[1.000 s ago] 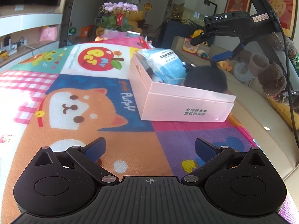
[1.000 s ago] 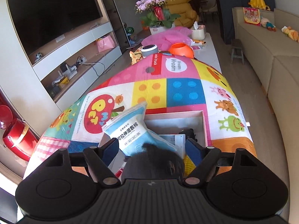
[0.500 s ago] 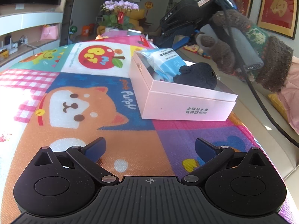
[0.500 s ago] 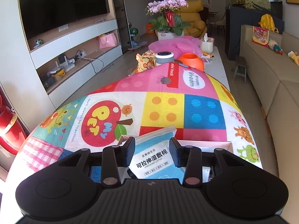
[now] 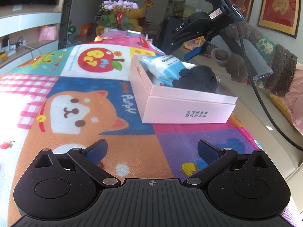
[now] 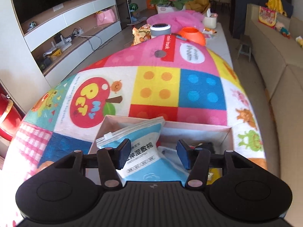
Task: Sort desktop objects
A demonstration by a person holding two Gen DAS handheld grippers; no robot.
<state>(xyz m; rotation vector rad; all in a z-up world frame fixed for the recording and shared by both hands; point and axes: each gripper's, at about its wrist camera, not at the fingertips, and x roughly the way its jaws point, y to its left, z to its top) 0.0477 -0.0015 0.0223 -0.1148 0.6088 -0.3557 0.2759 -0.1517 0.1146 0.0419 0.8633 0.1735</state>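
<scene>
A pink box (image 5: 181,102) printed with Chinese characters is sitting on the table's cartoon mat (image 5: 75,113) reading "My Pet" and "Puppy". Inside are lying a blue wipes packet (image 6: 144,151) and a dark plush toy (image 5: 197,79). The right gripper (image 6: 153,155), marked "DAS", is hovering above, fingers opening, gripping nothing. The left gripper (image 5: 151,149) is resting wide open, empty.

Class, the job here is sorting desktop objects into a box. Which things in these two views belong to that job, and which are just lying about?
Part of the job:
- pink box
- blue wipes packet, in the box
- dark plush toy, in the box
- right gripper, jaws opening above the packet
- left gripper, open, empty

Just lying about:
- orange bowl
- tissue box
- flower pot
</scene>
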